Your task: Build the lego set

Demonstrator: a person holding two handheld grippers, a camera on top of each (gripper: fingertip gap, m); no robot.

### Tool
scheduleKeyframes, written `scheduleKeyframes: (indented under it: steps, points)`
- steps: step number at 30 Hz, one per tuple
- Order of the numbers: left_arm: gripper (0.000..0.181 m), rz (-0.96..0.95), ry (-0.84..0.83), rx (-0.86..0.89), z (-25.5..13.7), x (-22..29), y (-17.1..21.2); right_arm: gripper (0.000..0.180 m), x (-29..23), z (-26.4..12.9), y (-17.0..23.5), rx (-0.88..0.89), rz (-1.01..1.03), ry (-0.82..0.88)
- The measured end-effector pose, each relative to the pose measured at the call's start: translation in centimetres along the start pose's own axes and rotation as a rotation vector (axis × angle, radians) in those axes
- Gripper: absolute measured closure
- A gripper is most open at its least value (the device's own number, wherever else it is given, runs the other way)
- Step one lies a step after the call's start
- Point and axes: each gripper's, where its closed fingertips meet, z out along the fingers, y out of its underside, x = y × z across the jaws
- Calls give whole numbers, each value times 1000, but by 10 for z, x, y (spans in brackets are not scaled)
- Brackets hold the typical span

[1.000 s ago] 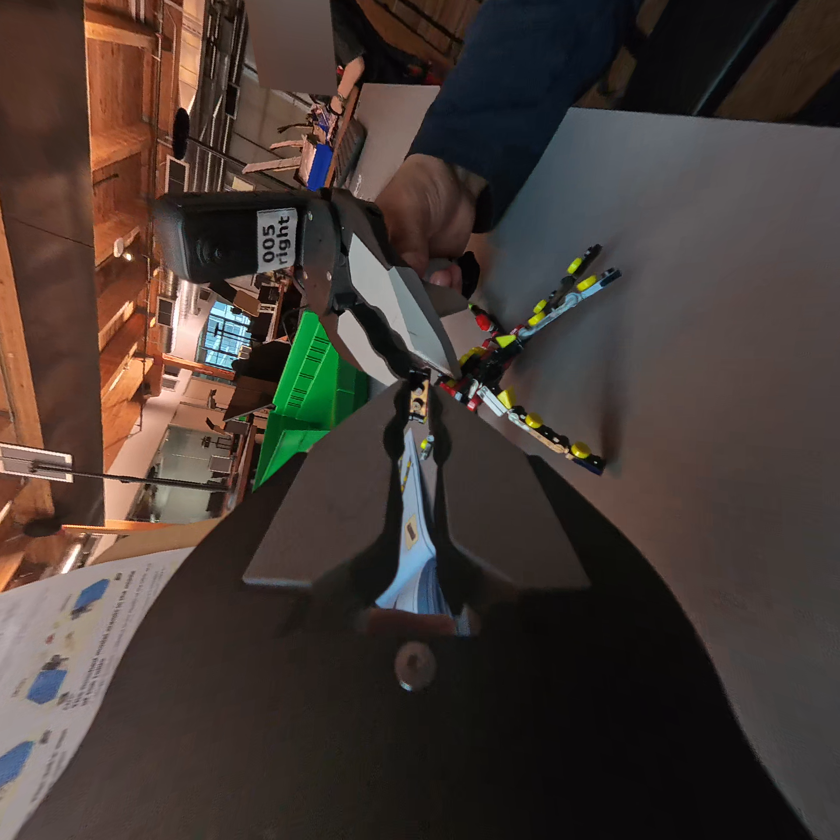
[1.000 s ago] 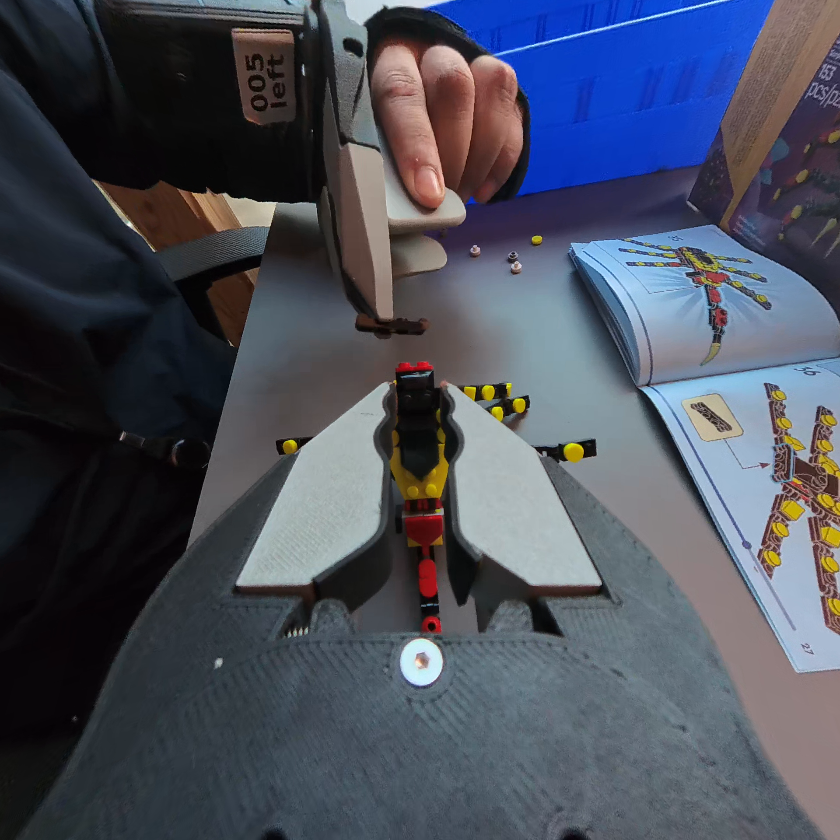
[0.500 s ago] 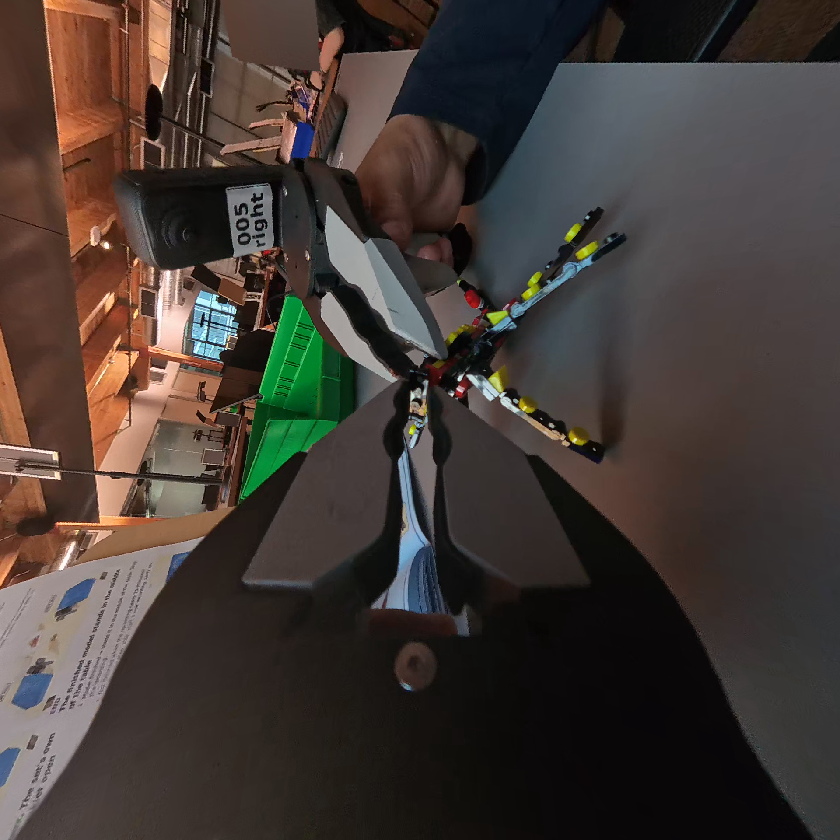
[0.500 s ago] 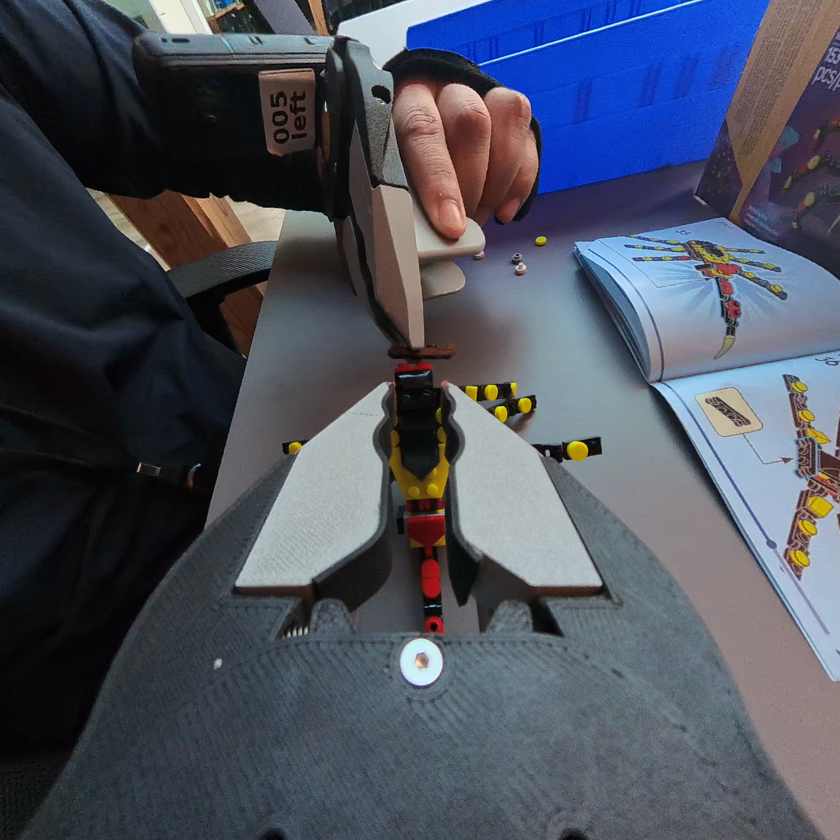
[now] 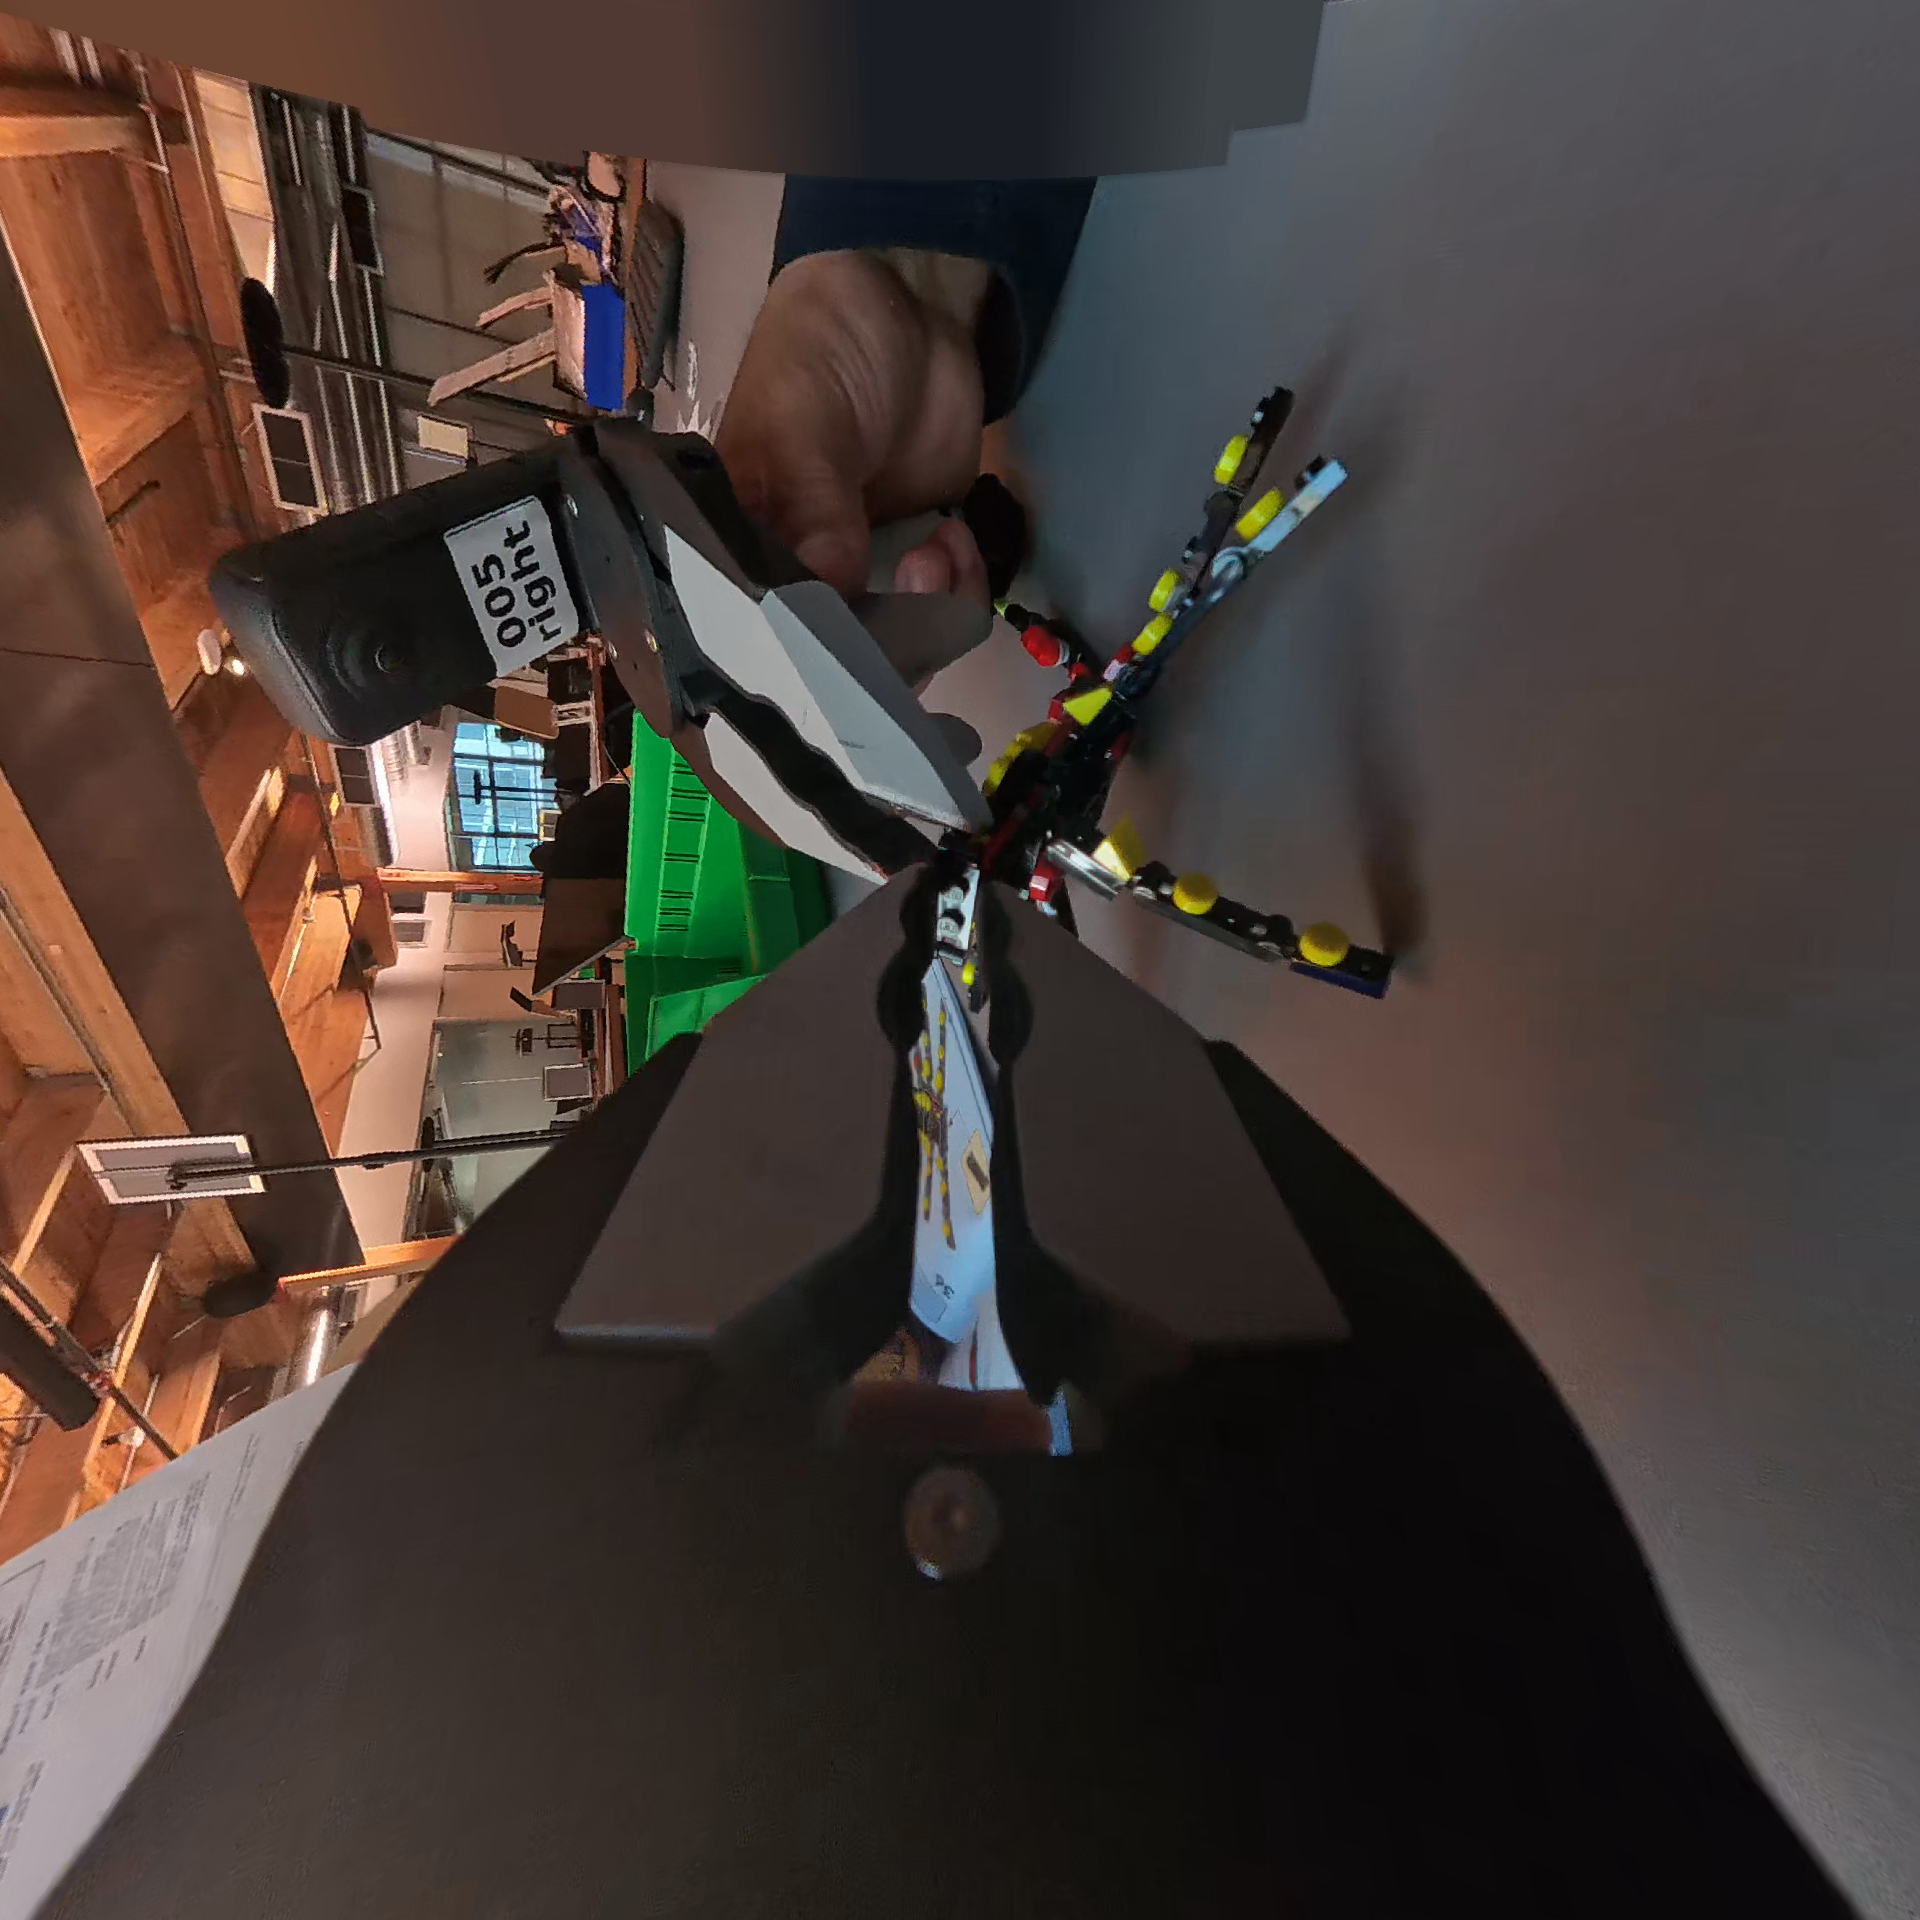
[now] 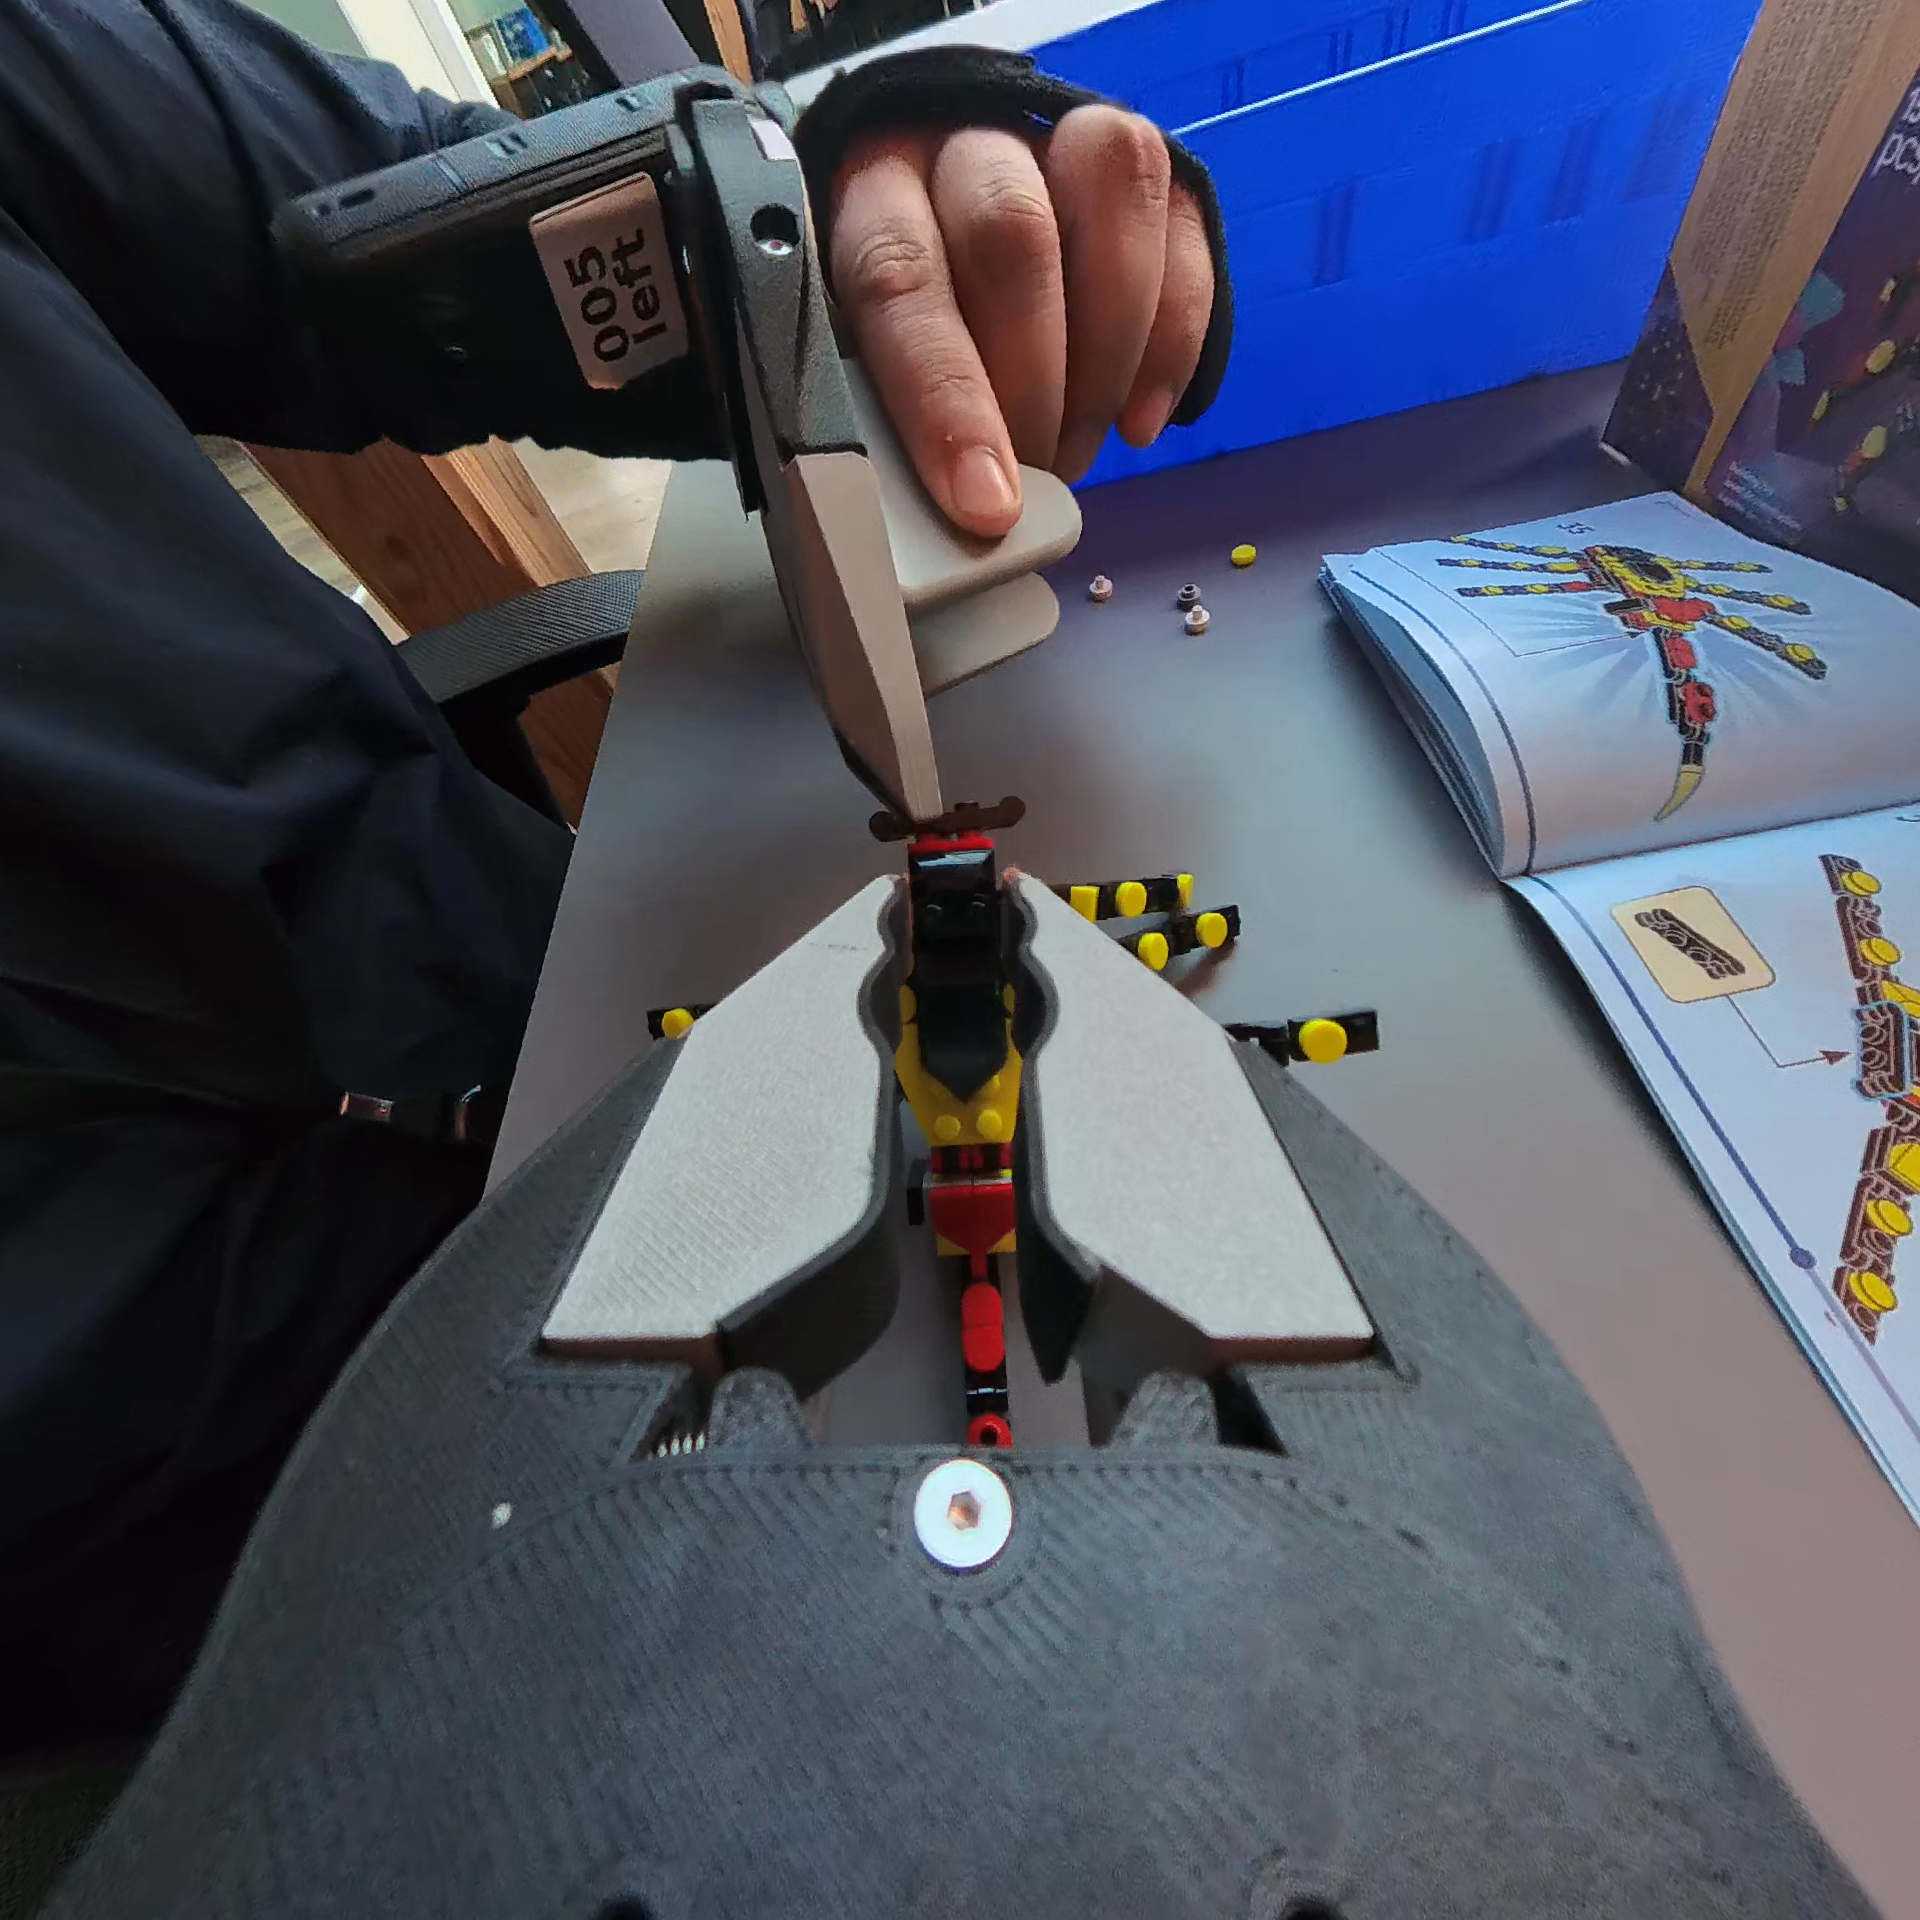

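The right gripper (image 6: 954,883) clamps the lego spider (image 6: 961,1049) steady on the table (image 6: 1299,748) so the left gripper (image 6: 914,805), pinching a brown piece (image 6: 992,814) (from twelve o'clock), can seat it.

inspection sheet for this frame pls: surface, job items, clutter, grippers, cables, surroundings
Surface: grey table, mostly bare.
Job's things: lego spider model; dark brown piece at its front end; open instruction booklet; set box.
Clutter: loose studs.
Grippers: right gripper shut on model; left gripper shut on brown piece.
Cables: nothing seen.
Surroundings: blue bin, green crate.
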Motion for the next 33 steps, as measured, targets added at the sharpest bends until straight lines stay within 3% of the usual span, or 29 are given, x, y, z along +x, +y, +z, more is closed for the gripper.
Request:
scheduleKeyframes:
  steps: [1,4,6,9,33]
  points:
    - [176,15,8,-5,0,0,0,166,0,0,0,1,-3,2]
    - [20,38,34,-13,0,1,0,166,0,1,0,-2,-14,8]
    - [9,6,58,0,0,3,-1,166,-1,1,0,-4,-24,9]
    - [176,-31,76,29,-1,4,-2,166,-2,3,1,-3,-45,13]
    - [175,-159,77,135,-1,4,-11,167,-10,2,3,-10,-109,-16]
